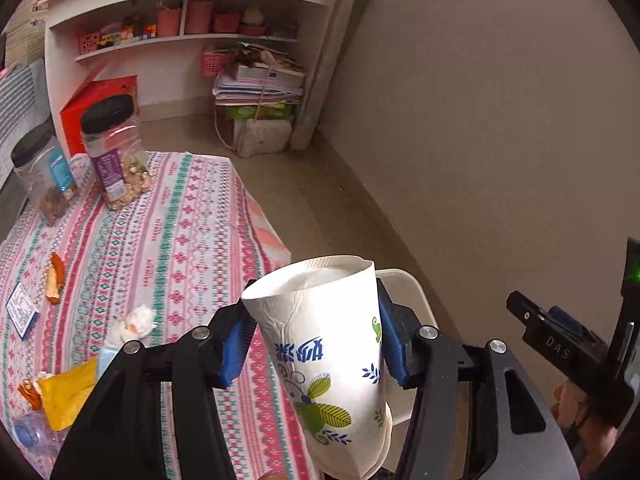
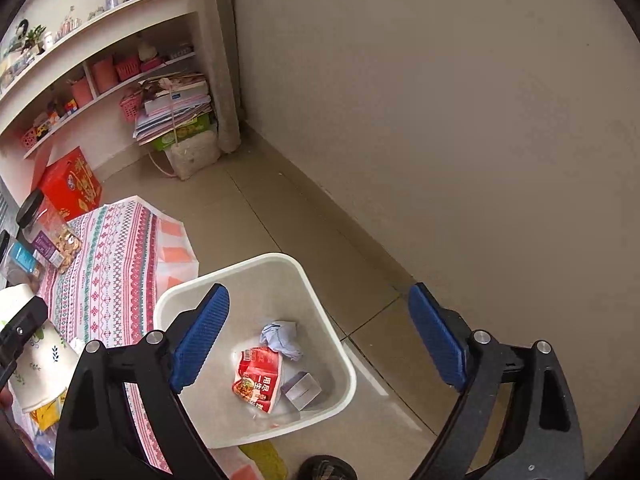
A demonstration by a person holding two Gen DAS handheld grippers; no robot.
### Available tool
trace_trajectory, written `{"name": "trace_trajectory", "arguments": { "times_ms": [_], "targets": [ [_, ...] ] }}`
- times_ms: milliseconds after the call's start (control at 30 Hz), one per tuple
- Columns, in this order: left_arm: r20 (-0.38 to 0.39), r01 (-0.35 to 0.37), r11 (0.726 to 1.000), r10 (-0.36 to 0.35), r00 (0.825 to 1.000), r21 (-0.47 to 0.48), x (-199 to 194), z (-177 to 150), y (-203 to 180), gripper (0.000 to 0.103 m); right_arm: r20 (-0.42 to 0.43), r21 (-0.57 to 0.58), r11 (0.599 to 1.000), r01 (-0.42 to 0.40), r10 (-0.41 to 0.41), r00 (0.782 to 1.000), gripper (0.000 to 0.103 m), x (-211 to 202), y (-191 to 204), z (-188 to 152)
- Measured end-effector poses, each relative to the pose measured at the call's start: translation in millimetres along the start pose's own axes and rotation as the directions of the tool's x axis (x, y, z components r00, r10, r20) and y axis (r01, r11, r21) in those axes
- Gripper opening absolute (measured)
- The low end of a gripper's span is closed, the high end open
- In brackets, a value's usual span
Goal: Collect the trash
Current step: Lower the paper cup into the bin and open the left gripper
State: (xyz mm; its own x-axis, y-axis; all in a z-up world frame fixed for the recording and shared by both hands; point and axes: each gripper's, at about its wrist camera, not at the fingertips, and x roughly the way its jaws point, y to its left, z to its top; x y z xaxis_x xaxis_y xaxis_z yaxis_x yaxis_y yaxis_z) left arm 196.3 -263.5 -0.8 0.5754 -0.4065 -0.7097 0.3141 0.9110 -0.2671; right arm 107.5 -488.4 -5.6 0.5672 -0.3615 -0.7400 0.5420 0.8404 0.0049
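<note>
My left gripper [image 1: 316, 336] is shut on a white paper cup [image 1: 324, 360] printed with green leaves and blue script. The blue pads press its sides and the cup is creased. It hangs past the table's edge, in front of the white bin [image 1: 404, 284]. In the right wrist view my right gripper [image 2: 318, 300] stands open above the white bin [image 2: 256, 268], with nothing between its fingers. In the bin lie a red noodle wrapper [image 2: 258, 380], a crumpled bluish paper [image 2: 282, 338] and a small box [image 2: 302, 390]. The cup [image 2: 40, 372] shows at the left edge.
On the patterned tablecloth [image 1: 180, 240] lie orange peel [image 1: 54, 280], a crumpled tissue [image 1: 136, 322], a yellow wrapper [image 1: 66, 396] and a plastic bottle [image 1: 32, 436]. Two black-lidded jars [image 1: 116, 148] stand at the far side. Shelves, a red box [image 2: 72, 188] and stacked papers stand behind; a wall is on the right.
</note>
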Motion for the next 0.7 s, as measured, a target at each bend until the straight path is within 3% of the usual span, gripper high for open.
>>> {"name": "trace_trajectory", "arguments": {
  "times_ms": [100, 167, 267, 433, 700],
  "targets": [
    [-0.035, 0.045, 0.999, -0.046, 0.998, -0.019, 15.2, 2.9, -11.3, 0.056, -0.006, 0.032, 0.999, 0.006, -0.005, 1.0, 0.09, 1.1, -10.2, -0.5],
    [-0.047, 0.055, 0.998, -0.057, 0.997, -0.038, 21.1, 4.1, -14.0, 0.064, -0.007, 0.042, 0.999, 0.001, -0.001, 1.0, 0.09, 2.1, -12.6, 0.2],
    [-0.044, 0.053, 0.998, -0.055, 0.998, -0.041, 19.6, 4.1, -13.2, 0.064, 0.002, 0.036, 0.999, -0.003, 0.003, 1.0, 0.09, 0.9, -10.7, 0.0],
    [0.013, -0.033, 0.999, 0.033, 0.999, -0.004, 4.2, 2.3, -0.3, 0.065, 0.02, 0.023, 0.999, -0.033, 0.033, 0.999, 0.091, -4.0, 4.3, 0.7],
    [0.09, -0.16, 0.987, 0.157, 0.983, 0.026, -21.9, 2.7, 30.4, 0.069, 0.056, -0.063, 0.996, -0.059, 0.063, 0.996, 0.095, -18.0, 54.3, -5.3]
  ]
}}
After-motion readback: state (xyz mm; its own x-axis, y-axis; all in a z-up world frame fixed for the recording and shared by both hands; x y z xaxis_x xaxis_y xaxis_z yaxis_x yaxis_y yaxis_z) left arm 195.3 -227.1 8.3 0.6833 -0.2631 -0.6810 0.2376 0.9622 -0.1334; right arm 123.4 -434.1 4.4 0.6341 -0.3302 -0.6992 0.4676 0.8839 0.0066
